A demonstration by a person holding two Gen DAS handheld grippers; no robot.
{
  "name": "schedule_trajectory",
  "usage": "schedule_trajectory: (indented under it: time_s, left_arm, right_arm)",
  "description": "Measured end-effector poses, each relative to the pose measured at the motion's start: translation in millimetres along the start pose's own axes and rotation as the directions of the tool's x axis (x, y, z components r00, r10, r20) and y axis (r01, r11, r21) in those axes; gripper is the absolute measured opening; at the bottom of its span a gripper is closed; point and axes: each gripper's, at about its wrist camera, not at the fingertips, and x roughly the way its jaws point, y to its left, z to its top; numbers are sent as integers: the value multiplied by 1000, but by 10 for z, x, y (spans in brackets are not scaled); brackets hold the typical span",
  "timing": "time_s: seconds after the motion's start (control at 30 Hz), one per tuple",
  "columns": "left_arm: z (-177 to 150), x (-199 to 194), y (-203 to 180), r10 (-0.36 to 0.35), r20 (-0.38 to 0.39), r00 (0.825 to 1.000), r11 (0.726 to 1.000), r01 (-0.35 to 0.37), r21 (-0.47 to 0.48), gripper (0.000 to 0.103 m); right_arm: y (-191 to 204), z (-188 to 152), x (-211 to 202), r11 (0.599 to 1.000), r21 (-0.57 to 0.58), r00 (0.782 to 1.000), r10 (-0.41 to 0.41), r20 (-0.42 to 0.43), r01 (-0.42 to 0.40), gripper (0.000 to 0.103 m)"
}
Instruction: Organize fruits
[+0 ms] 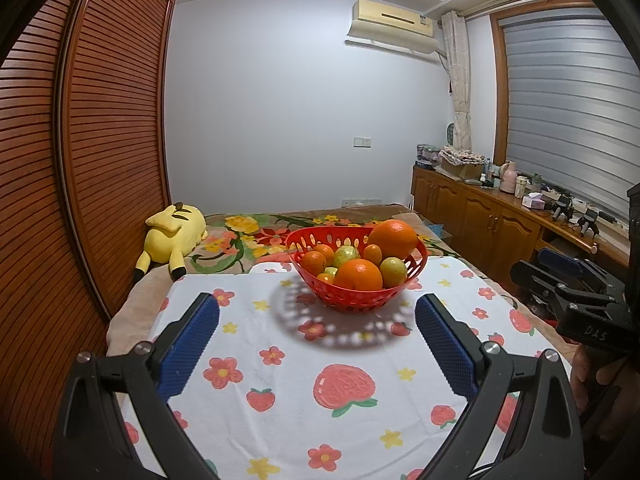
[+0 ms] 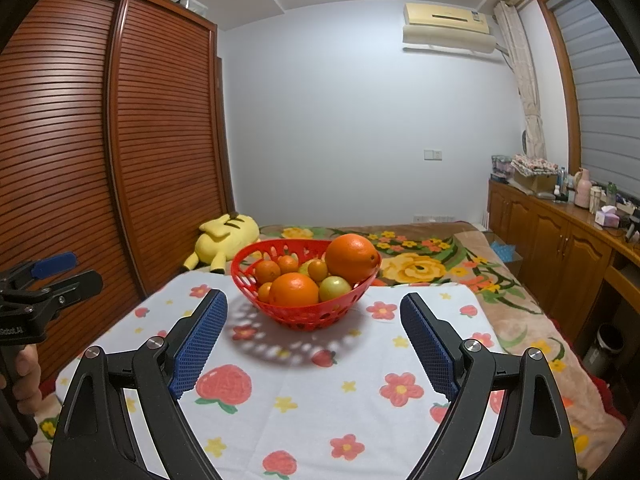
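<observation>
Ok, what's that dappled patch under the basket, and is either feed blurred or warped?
Left wrist view: the patch is the red basket's perforated shadow on the floral cloth, lit from above; image sharp, wardrobe bowed by fisheye. Right wrist view: same shadow, sharp, dark corners.

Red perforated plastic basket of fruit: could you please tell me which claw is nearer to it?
Right, slightly. The right claw faces the red perforated plastic basket almost head-on, open, fingertips flanking its base. The left claw sits a little further back, basket ahead to its right.
</observation>
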Motion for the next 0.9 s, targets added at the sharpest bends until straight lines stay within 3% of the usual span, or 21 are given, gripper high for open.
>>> schedule_trajectory:
  time_s: [0.9]
  left_arm:
    - [13,-72,-64,-4,13,1000,1000,4,3,100]
  right_arm:
    - [28,10,-9,1000,-2,1000,-1,5,1,90]
